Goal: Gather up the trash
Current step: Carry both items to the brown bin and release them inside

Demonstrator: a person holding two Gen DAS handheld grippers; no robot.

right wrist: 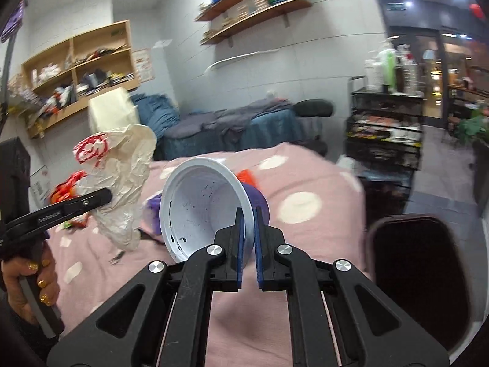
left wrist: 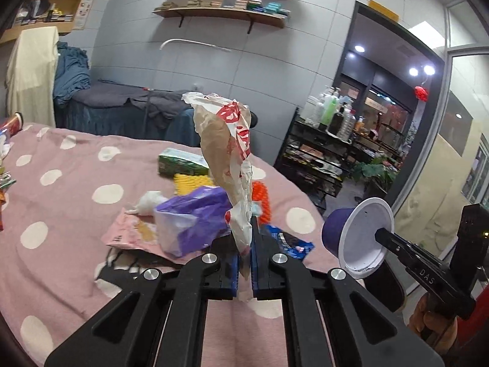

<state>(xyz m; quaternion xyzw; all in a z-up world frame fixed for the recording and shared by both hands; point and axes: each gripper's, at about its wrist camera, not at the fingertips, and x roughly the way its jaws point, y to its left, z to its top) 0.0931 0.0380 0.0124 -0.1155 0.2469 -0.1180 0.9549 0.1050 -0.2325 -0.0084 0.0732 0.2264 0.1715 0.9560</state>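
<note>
- Left gripper (left wrist: 244, 244): clenched on a crumpled paper bag (left wrist: 226, 153), white and brown with red print. The bag's lower end is pinched between the blue pads and the rest stands up above the jaws, clear of the bed.
- In the right wrist view the same bag (right wrist: 122, 183) sits at 9 o'clock, held up by the left gripper (right wrist: 105, 197).
- Right gripper (right wrist: 248, 232): clenched on the rim of a purple cup (right wrist: 201, 202) with a white inside. One finger is inside the cup wall, the other outside. The cup lies tilted on its side, mouth toward the camera, dark specks on its inner wall.
- In the left wrist view the cup (left wrist: 357, 235) is at 3 o'clock, lifted off the bed, with the right gripper (left wrist: 379, 234) finger across its mouth.
- Bed (left wrist: 76, 214): pink cover with white dots. Loose trash lies on it just beyond the left gripper: a purple plastic bag (left wrist: 195, 214), a pink packet (left wrist: 131, 235) under it, a white wad (left wrist: 149, 203) touching the bag at 10 o'clock, a green packet (left wrist: 183, 160) farther off at 12 o'clock, and a blue wrapper (left wrist: 290, 241) just right of the jaws.
- Dark bin (right wrist: 421, 272): open mouth at 4 o'clock in the right wrist view, beside the bed edge.
</note>
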